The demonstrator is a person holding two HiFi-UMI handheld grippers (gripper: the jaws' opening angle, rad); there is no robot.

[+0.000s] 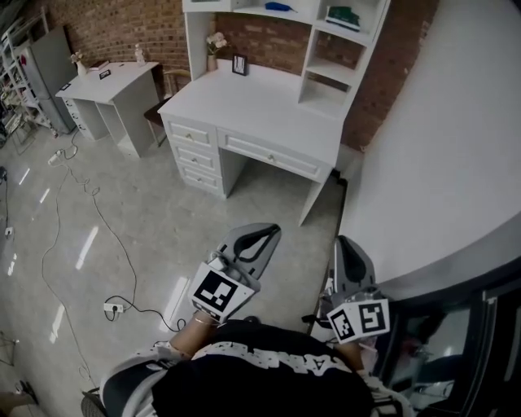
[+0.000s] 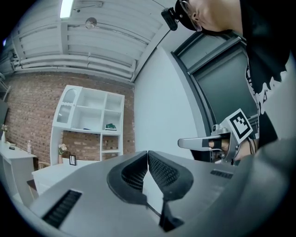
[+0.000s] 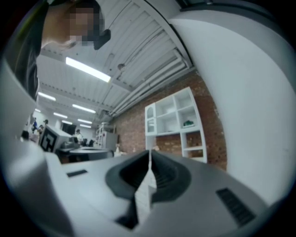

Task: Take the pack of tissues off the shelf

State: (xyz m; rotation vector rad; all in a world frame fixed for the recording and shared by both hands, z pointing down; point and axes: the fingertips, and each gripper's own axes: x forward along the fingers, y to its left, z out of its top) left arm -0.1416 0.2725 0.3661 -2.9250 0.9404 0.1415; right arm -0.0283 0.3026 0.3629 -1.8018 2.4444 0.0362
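Tissues (image 1: 343, 16), judged to be the green pack, are seen on an upper shelf (image 1: 346, 37) over the white desk (image 1: 260, 106), far ahead of and above both grippers. The left gripper (image 1: 273, 232) and right gripper (image 1: 346, 243) are fully closed and empty. The distance should be covered first, and one gripper opened wide before the pack is reached.

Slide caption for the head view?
Shut left gripper and shut right gripper face a white shelved desk holding a green pack.

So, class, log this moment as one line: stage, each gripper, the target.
stage: short of desk | left gripper: shut, empty | right gripper: shut, empty | green pack: on shelf, untouched
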